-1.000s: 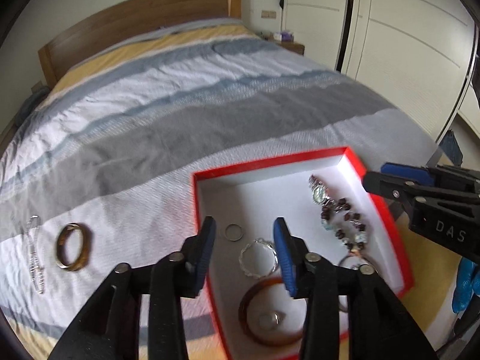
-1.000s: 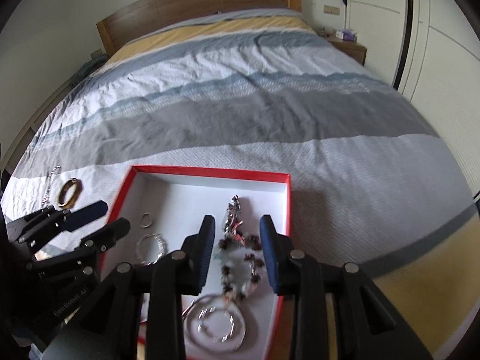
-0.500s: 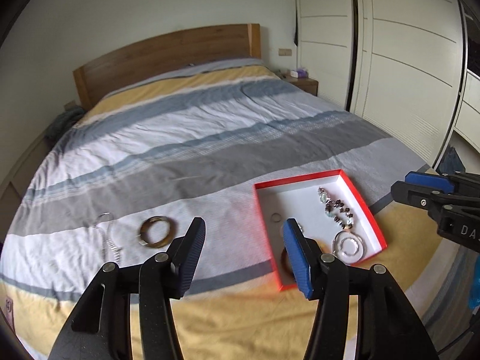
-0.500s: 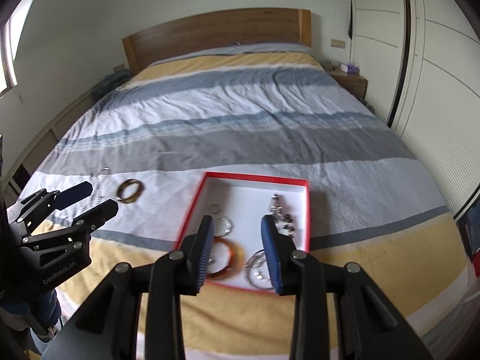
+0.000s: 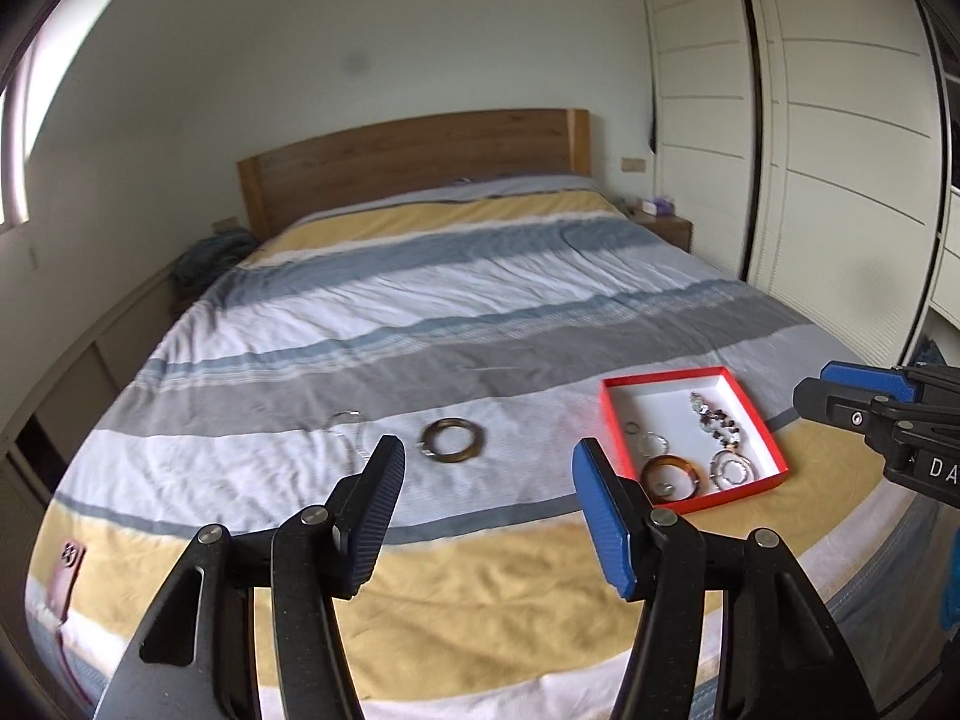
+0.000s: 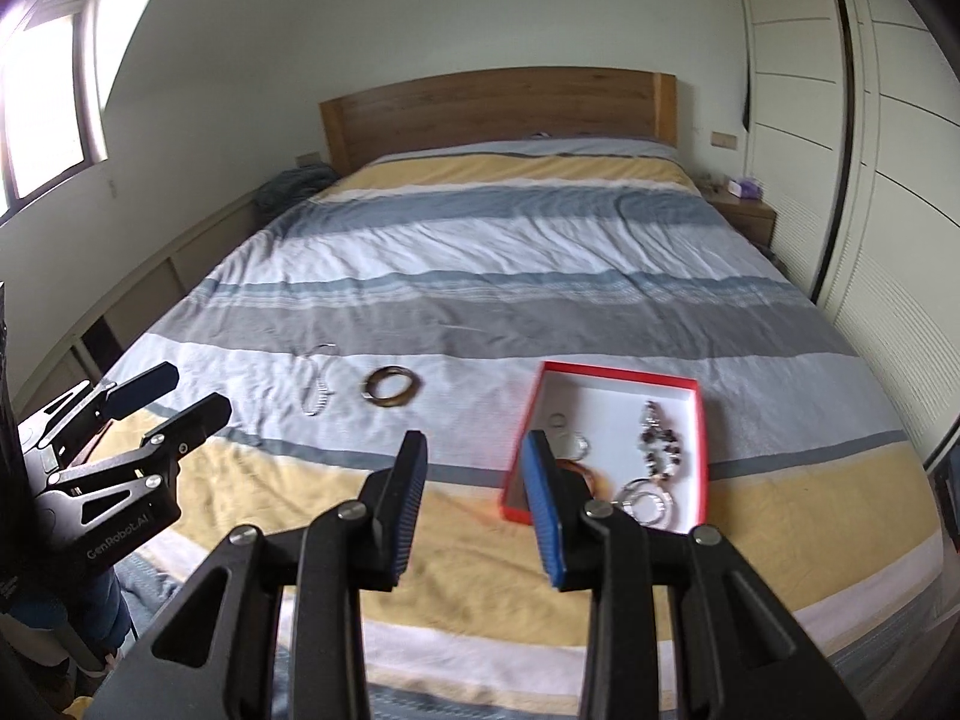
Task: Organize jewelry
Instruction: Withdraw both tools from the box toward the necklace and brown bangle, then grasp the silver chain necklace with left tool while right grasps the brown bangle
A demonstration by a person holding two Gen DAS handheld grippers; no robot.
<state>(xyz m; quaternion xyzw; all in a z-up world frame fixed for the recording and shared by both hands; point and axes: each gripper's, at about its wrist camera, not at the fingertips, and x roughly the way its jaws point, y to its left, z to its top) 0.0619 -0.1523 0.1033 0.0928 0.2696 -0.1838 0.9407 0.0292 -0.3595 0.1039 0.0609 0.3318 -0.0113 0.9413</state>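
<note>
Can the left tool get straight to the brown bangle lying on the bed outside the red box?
Probably yes. The left tool is open and empty, the brown bangle lies alone on the bedspread ahead of it, and nothing stands between them; the red box sits off to the right.

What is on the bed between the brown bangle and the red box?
Nothing. In the right wrist view, only bare striped bedcover lies between the brown bangle and the red box. The left wrist view shows the same.
</note>
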